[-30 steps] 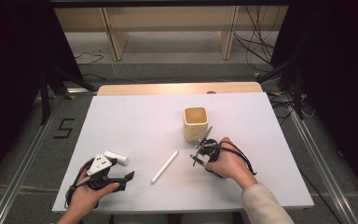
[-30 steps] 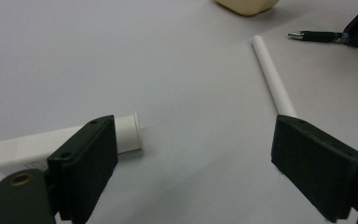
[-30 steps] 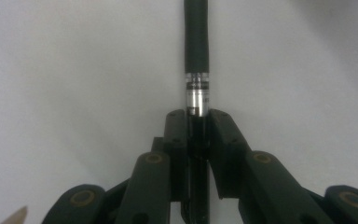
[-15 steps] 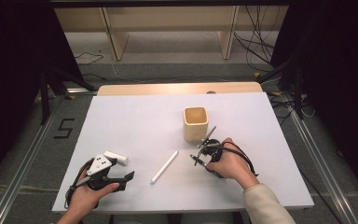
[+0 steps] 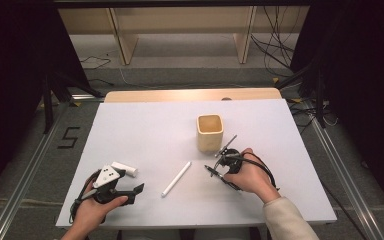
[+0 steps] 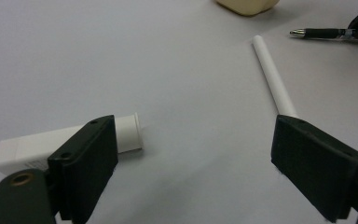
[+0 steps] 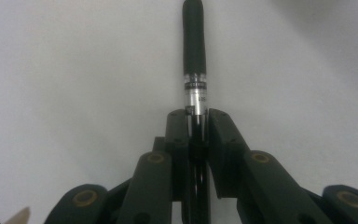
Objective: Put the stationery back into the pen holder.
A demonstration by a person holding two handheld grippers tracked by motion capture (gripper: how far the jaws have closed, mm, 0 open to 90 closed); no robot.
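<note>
Lab / recording rig, not a home. White-topped table (image 5: pixel 145 125) stands alone on grey floor (image 5: pixel 30 165), metal rails (image 5: pixel 25 175) run along both sides, floor marked "5" (image 5: pixel 70 137). Loose cables (image 5: pixel 275 50) trail behind; dark curtains (image 5: pixel 15 55) flank it, bare wooden frame (image 5: pixel 180 25) at back.

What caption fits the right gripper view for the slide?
Right gripper clamped on a black pen, pen tip pointing away over the white table.

cup (image 5: pixel 210 132) behind pen (image 5: pixel 215 172) — marker (image 5: pixel 176 178) left of both.
</note>
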